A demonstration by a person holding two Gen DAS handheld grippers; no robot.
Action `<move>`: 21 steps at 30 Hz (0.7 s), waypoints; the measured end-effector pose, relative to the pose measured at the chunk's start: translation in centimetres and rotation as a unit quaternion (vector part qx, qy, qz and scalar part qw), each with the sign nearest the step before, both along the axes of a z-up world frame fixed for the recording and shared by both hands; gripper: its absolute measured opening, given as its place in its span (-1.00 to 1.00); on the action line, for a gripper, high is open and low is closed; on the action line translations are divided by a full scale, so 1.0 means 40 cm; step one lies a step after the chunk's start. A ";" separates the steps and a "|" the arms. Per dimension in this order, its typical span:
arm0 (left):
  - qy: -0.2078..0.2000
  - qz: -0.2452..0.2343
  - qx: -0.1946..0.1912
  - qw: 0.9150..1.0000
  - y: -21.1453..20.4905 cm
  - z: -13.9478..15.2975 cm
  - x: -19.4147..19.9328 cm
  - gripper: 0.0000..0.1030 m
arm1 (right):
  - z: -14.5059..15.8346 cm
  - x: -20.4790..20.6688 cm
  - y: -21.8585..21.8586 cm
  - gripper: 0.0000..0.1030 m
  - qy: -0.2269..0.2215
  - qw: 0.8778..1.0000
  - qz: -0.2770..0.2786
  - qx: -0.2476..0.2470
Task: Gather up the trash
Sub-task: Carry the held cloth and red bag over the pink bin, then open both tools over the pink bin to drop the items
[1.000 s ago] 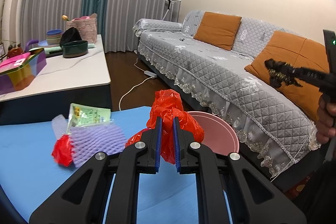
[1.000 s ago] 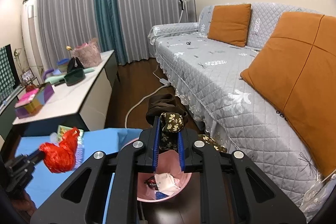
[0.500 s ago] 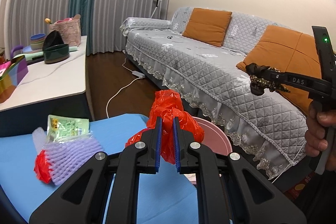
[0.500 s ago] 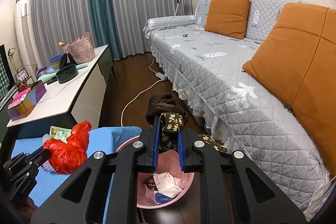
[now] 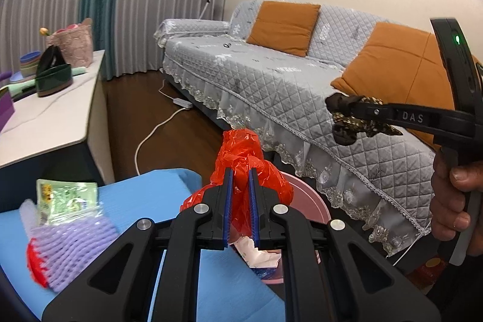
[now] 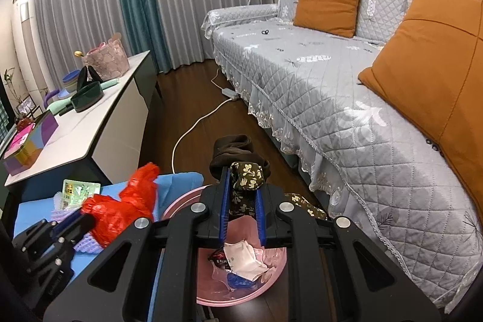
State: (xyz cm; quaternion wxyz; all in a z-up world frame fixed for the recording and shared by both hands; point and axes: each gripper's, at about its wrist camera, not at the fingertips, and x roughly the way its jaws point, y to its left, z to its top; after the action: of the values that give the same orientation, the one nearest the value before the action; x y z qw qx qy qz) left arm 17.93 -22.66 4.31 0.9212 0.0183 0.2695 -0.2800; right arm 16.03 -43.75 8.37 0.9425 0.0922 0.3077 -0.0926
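My left gripper (image 5: pixel 240 172) is shut on a crumpled red plastic bag (image 5: pixel 241 153) and holds it at the near rim of a pink bin (image 5: pixel 305 198); bag and gripper also show in the right wrist view (image 6: pixel 120 210). My right gripper (image 6: pixel 243 174) is shut on a dark brown floral cloth (image 6: pixel 246 175) above the pink bin (image 6: pixel 271 273), which holds white paper and wrappers. In the left wrist view the right gripper (image 5: pixel 350 107) holds the cloth (image 5: pixel 347 122) high over the bin. A purple foam net (image 5: pixel 69 243) and a green packet (image 5: pixel 65 195) lie on the blue mat (image 5: pixel 145 189).
A grey quilted sofa (image 6: pixel 332 74) with orange cushions (image 6: pixel 327 0) runs along the right. A white table (image 6: pixel 90 113) with bowls, a bag and a colourful box stands at the left. A white cable (image 6: pixel 196 125) lies on the dark wood floor between them.
My left gripper has carried the red bag rightward from over the mat to the bin's rim. My right gripper has come lower over the bin with the cloth.
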 end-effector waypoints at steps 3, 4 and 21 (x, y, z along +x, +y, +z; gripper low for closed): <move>0.005 -0.010 0.009 1.000 -0.034 -0.024 0.022 -0.80 | -0.014 0.027 -0.003 -0.70 0.007 1.000 0.000 -0.002; 0.006 -0.013 0.013 1.000 -0.045 -0.032 0.029 -0.80 | -0.019 0.033 -0.004 -0.70 0.008 1.000 0.000 -0.002; 0.029 -0.027 0.016 0.999 -0.093 -0.096 0.119 -0.52 | -0.079 0.101 -0.038 -0.60 0.034 0.999 -0.012 0.004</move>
State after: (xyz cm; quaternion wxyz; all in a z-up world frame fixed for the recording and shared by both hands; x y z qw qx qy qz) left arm 22.71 -26.37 0.48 0.9047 0.0323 0.2995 -0.3012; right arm 20.07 -45.28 5.21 0.9299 0.0959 0.3391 -0.1055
